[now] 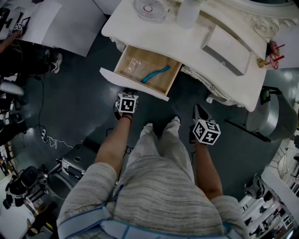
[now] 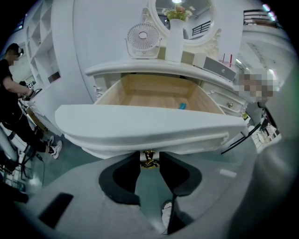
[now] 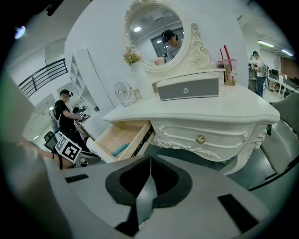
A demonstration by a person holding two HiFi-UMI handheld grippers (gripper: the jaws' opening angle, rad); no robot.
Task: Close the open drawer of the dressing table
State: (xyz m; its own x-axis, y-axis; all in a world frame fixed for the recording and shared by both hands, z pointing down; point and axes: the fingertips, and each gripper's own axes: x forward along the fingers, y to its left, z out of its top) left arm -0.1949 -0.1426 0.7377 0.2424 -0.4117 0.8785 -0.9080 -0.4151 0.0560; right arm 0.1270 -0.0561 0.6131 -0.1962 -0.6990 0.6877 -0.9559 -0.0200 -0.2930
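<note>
1. The left forearm (image 1: 114,144) reached forward and down, and the left gripper (image 1: 127,95) was clamped narrowly on the gold knob (image 2: 149,159) of the open drawer (image 1: 135,86), which stood pulled out at the desk's (image 1: 187,44) near left.
2. The right gripper (image 3: 150,161), its jaws together and empty, was held back at right, apart from the desk.
3. A blue item (image 1: 156,73) lay inside the drawer.

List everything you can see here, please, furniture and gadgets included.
dressing table: one, white, ahead of the person
drawer: one, white front, wooden inside, open at the table's left end
blue object: one, in the drawer
clear packet: one, in the drawer
fan: one, white, on the tabletop
vase: one, white, beside the fan
box: one, grey, on the tabletop
mirror: one, white frame, behind the tabletop
gold knob: one, on the drawer front
left gripper: grey, jaws shut on the gold knob
right gripper: grey, jaws shut, empty
</note>
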